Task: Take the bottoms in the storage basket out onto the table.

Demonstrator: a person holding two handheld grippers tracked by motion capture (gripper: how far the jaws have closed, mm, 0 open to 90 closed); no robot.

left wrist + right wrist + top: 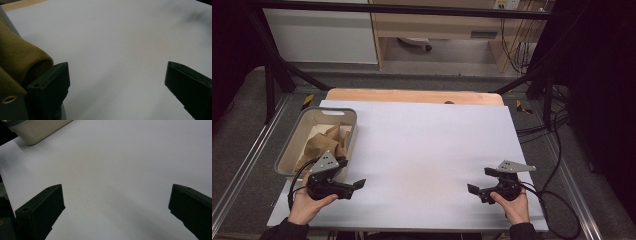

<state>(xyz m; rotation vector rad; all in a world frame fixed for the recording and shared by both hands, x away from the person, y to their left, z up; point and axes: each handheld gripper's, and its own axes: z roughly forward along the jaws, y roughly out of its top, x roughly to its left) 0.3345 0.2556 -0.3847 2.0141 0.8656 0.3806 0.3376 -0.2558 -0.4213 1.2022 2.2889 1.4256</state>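
That brown cloth (323, 142) bunched up inside the grey bin (292, 143) looks soft, light and floppy, so I'd pinch a raised fold near the bin's front edge. The left gripper (354, 186) sits just in front of the bin, jaws wide apart, empty. The right gripper (477, 189) is well away from the bin, also spread wide and empty.

The high view looks forward and down from above the person's side, taking in the whole white table (432, 150) from well back. Each gripper view skims close over that same sheet; the right one faces the grey bin (37, 130), which the high view also shows.
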